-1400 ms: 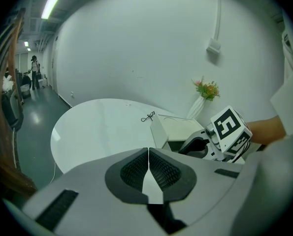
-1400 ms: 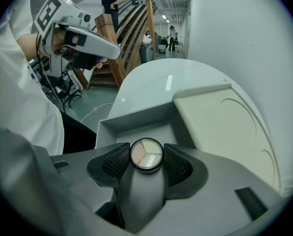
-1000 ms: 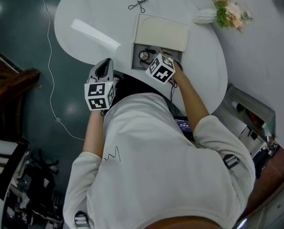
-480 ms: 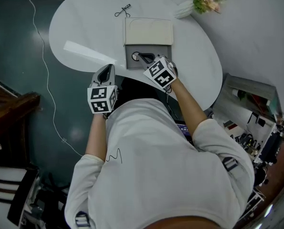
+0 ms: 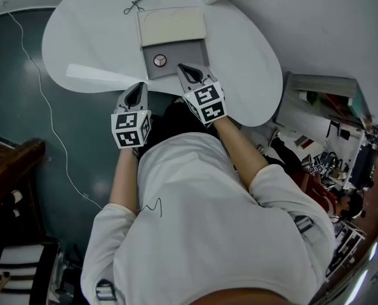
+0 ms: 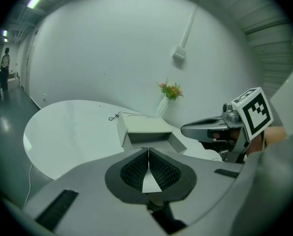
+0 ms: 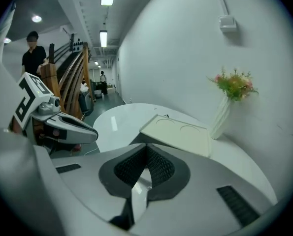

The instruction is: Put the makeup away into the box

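1. Makeup: a round compact (image 5: 159,60) lay inside the open box (image 5: 176,54) on the bench (image 5: 81,43), with the lid (image 5: 173,27) raised.
2. Your right gripper (image 5: 189,73) and left gripper (image 5: 136,94) hovered near the box, fingers pressed together, holding nothing.
3. A small black tool (image 5: 135,5) beside the lid probably remained for you to pack.

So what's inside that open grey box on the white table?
One small round makeup compact with a pale centre lies on the grey box's floor. The right claw hangs over its near right corner, so anything beneath it is hidden.
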The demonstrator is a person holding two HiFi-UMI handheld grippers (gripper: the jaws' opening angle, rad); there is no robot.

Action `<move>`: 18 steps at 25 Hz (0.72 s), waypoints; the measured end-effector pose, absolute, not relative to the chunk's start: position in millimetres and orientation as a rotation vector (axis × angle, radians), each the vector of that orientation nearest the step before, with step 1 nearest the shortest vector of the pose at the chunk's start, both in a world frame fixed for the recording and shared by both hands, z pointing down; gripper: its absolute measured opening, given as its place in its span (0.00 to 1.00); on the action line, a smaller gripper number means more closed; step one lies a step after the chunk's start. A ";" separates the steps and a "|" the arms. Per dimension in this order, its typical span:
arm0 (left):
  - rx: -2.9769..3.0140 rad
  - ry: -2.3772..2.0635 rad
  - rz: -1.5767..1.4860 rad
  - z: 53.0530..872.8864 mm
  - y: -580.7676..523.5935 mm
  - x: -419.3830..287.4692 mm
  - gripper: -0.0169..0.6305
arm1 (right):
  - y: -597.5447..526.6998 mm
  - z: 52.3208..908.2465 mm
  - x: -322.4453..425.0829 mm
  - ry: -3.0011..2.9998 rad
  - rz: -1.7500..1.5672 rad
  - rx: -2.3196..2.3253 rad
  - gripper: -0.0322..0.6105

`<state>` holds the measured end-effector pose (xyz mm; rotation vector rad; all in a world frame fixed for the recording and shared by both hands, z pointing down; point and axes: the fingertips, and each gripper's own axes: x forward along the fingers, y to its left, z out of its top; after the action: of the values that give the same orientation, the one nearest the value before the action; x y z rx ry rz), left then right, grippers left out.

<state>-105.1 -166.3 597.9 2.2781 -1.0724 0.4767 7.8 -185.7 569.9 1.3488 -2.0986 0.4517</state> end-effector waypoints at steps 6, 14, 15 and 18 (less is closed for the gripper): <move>2.326 -1.104 0.484 578.8 -162.9 -75.4 0.06 | -171.8 561.0 28.5 -2.147 0.443 1.358 0.05; 2.339 -1.233 0.442 537.1 -151.2 -40.9 0.06 | -160.7 518.0 70.2 -2.270 0.420 1.415 0.05; 2.345 -1.249 0.434 532.2 -150.8 -38.0 0.06 | -160.6 512.6 74.6 -2.284 0.410 1.427 0.05; 2.359 -1.287 0.388 513.6 -143.7 -26.7 0.06 | -155.0 494.0 85.4 -2.330 0.380 1.449 0.05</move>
<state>-26.7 -143.7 513.6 2.3592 -1.2873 0.3882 85.4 -155.0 494.0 1.4491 -2.3304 0.3799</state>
